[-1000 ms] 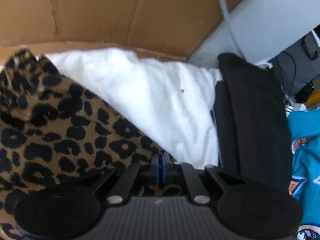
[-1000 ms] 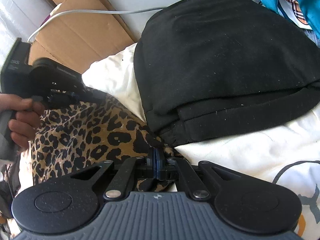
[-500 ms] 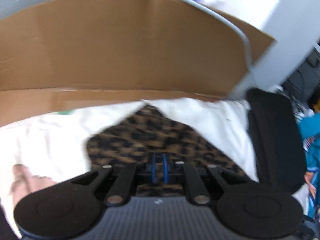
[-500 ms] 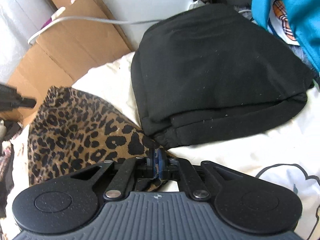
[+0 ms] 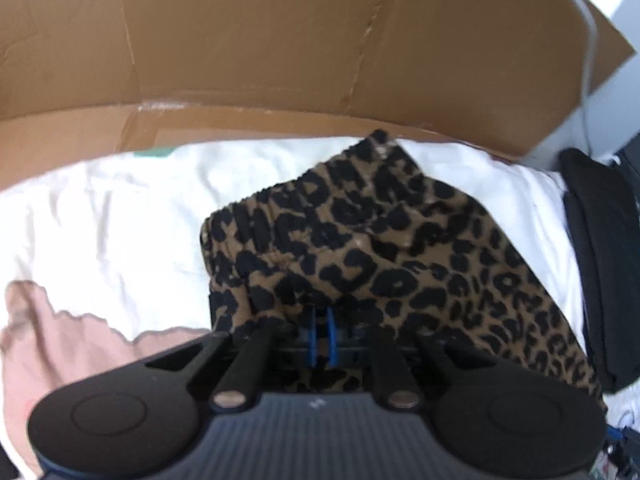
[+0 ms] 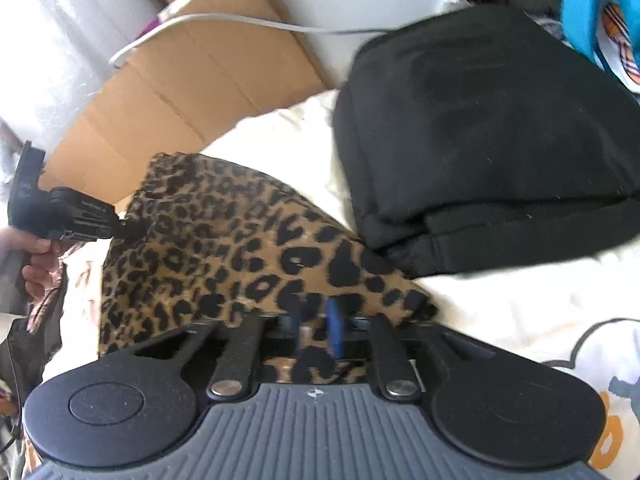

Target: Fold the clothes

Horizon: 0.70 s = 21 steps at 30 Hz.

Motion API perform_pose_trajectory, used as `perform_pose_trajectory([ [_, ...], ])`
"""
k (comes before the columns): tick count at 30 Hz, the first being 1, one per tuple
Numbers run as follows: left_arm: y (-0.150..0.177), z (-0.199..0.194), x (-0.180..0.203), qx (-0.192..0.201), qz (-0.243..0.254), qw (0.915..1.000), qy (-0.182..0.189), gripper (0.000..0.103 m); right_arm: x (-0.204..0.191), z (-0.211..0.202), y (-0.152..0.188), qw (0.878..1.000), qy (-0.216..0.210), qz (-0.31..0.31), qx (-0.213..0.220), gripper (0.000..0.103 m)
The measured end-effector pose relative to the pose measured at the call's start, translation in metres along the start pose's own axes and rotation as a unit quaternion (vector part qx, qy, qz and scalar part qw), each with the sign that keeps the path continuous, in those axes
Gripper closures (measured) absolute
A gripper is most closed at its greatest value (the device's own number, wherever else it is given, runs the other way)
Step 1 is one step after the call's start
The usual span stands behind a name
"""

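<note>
A leopard-print garment lies folded on a white sheet, its gathered waistband toward the cardboard. My left gripper is shut on the garment's near edge, the blue pads almost together with cloth pinched in them. From the right wrist view the same garment spreads leftward, and the left gripper grips its far left edge, held by a hand. My right gripper sits over the garment's right corner. Its jaws are opening; leopard cloth lies in the gap, and the pads do not press on it.
A folded black garment lies right of the leopard one, touching its corner. Flattened cardboard stands behind the sheet, with a white cable across it. A pink cloth lies at the left, a blue printed garment at the far right.
The left gripper has swung sideways with its leopard edge, and the garment now lies folded with the waistband showing. The right jaws, shut on the corner before, have parted.
</note>
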State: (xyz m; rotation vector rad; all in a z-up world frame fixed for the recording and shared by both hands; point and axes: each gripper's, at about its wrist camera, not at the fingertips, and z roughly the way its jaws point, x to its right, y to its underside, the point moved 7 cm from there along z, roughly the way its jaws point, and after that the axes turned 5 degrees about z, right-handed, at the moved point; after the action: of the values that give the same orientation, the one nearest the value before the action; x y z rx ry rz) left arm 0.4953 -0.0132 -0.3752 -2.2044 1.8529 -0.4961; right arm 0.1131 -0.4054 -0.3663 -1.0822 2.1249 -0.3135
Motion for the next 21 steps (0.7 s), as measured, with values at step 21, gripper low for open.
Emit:
perform_pose_trajectory([
  [21,-0.001,-0.064,-0.014,0.061,0.054,0.9966,0.016,0.095,0.017,-0.005,0.003,0.998,0.060,-0.025,-0.006,0.086],
])
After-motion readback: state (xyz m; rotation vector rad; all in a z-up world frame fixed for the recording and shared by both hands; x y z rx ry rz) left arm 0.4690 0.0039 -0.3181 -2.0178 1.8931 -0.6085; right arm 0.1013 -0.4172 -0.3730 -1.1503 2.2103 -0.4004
